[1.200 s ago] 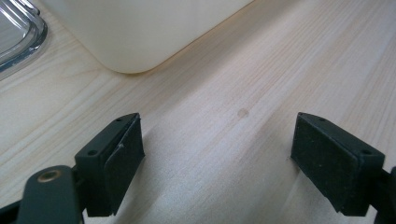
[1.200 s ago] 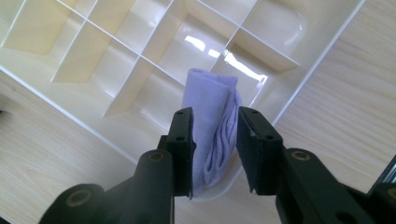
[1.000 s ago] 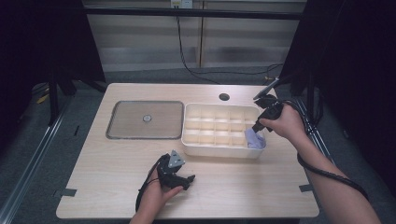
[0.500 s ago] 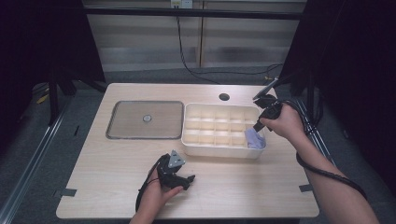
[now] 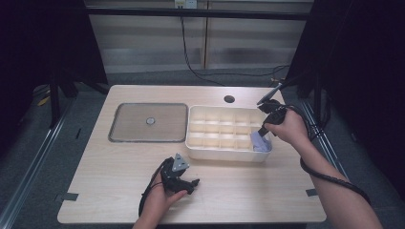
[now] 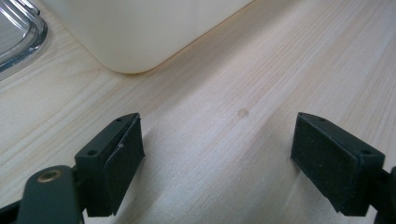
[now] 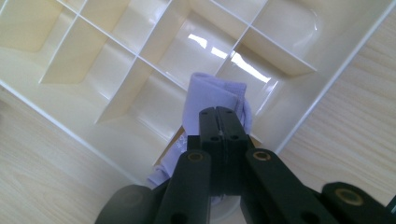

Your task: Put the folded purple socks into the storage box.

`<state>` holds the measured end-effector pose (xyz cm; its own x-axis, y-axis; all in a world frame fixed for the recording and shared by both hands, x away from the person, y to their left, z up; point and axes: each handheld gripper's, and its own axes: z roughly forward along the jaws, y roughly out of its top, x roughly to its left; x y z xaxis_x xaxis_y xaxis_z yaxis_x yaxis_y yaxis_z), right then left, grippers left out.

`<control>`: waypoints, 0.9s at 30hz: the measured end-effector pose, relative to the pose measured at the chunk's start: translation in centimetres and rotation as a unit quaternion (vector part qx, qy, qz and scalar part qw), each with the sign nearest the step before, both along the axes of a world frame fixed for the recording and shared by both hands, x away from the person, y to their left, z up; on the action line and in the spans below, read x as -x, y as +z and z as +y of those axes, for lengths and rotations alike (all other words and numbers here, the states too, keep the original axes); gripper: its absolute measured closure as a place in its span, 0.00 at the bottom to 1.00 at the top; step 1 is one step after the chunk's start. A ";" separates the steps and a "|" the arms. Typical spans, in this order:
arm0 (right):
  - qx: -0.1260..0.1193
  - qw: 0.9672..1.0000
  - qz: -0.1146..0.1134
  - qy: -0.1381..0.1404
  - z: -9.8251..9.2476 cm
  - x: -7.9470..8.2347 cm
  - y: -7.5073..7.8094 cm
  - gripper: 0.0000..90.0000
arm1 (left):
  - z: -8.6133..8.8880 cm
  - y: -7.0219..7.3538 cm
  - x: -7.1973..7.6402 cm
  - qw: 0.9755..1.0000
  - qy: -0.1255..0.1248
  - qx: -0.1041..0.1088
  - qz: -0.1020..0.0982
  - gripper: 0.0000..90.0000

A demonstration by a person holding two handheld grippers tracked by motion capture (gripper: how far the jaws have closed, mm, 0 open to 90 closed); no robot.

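Two grippers are in the scene, and the cream divided tray (image 5: 224,151) is the landmark for all places here. The right gripper (image 5: 263,133) reaches into the tray's near right corner compartment, where a pale lilac cloth (image 5: 260,141) sits. In the right gripper view its jaws have just been closing and now stand together; the cloth (image 7: 210,100) lies right under and ahead of the tips, but I cannot tell for sure whether a fold is pinched between them. The cloth seems to be folded, with its long side running from the tray's near wall toward the middle, roughly along the gripper's own line. The left gripper (image 5: 188,183) rests on the table (image 5: 267,191) in front of the tray, well apart from the cloth, with its jaws wide and nothing between them. Left of the tray lies a flat metal lid (image 5: 148,122). So the right hand is much nearer, and I judge a lift straight up out of the compartment comes next.
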<state>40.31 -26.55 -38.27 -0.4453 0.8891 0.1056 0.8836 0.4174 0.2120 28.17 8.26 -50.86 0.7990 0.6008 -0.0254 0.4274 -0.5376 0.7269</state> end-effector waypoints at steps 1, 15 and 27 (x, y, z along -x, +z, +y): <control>0.000 1.000 -0.002 -0.001 0.0 0.0 -0.1 1.00 | 0.0 0.0 0.0 1.000 0.000 0.000 0.000 0.18; 0.010 1.000 0.018 0.002 0.3 0.0 -2.0 1.00 | 0.0 0.0 0.0 1.000 0.000 0.000 0.001 0.18; 0.003 1.000 0.022 0.003 0.1 0.5 -2.8 1.00 | 0.0 0.0 0.0 1.000 -0.002 -0.003 0.000 0.18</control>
